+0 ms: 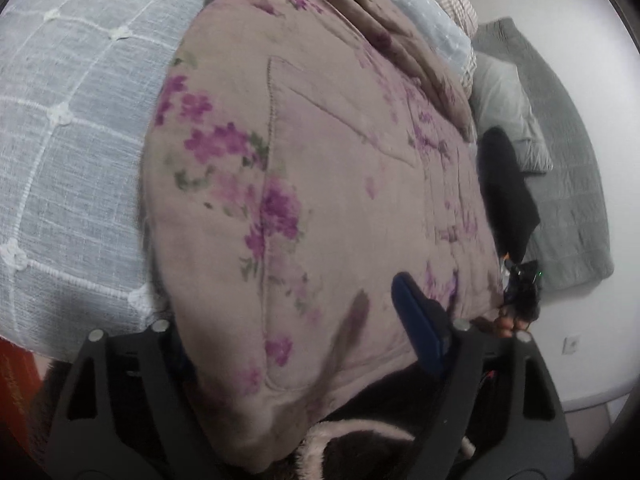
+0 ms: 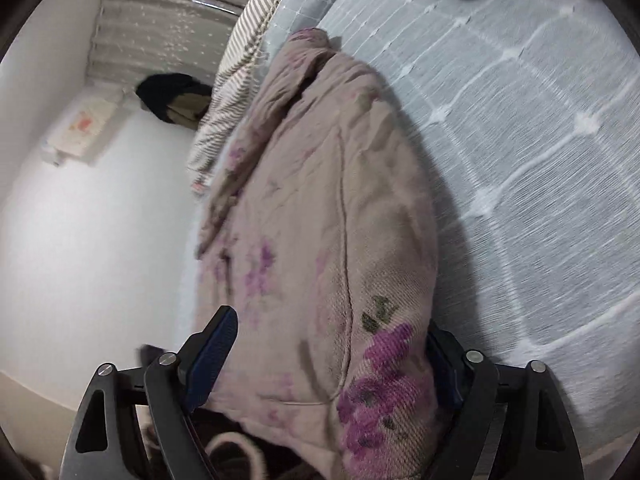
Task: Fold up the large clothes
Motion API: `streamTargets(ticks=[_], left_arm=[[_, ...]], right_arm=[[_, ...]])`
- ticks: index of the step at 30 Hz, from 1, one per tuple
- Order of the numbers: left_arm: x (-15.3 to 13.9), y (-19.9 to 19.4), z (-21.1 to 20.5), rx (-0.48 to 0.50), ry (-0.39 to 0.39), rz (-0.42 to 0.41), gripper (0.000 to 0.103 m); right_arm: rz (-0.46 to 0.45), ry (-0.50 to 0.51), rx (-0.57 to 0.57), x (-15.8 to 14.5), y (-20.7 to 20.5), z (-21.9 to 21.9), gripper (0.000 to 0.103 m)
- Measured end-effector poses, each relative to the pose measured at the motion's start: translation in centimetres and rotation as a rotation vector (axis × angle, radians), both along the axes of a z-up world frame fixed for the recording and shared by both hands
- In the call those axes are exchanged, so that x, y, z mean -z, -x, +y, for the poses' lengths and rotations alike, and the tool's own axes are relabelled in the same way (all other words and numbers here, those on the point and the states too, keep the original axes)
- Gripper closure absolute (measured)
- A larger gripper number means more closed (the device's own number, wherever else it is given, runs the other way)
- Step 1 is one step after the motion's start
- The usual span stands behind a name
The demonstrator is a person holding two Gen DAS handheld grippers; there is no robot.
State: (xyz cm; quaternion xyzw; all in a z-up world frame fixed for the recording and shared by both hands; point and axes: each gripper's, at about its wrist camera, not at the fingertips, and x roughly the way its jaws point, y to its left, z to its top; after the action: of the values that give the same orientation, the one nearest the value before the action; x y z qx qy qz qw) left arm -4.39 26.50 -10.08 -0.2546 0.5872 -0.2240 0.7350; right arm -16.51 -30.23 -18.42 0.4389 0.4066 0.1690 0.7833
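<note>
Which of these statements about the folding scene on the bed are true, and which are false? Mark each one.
1. The floral quilted garment lies on a grey-blue bedspread with a white grid. True.
2. The garment's flowers are yellow. False: they are purple.
3. Garment fabric lies between the pads of the right claw. True.
4. The left claw is empty, away from the garment. False: the garment's edge sits between its pads.

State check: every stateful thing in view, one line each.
Floral garment: spread along the bed, far end bunched, near edge between both grippers' jaws.
Left gripper: jaws straddle the near edge; grip unclear.
Right gripper: jaws straddle the edge; grip unclear.
Bedspread: laid flat under the garment.
Grey quilt: lying beside the bed.
</note>
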Motion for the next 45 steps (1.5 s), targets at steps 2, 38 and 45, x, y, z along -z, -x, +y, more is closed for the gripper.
streamTargets(ticks=[2, 38, 45], left_arm=[[0.3, 0.0, 0.5, -0.043, -0.001, 0.005, 0.046], [-24.3, 6.0, 2.8, -0.129, 0.212, -0.758, 0.087], [-21.9, -1.8, 4.6, -0.215, 0.182, -0.666, 0.086]], right_arm=[[0.010, -0.008, -0.015, 0.1, -0.5, 0.8, 0.036], [-0.657, 0.028, -0.033, -22.3, 6.6, 8.4, 0.084], [-0.605, 0.077, 0.052, -22.5, 2.8, 6.4, 0.084]])
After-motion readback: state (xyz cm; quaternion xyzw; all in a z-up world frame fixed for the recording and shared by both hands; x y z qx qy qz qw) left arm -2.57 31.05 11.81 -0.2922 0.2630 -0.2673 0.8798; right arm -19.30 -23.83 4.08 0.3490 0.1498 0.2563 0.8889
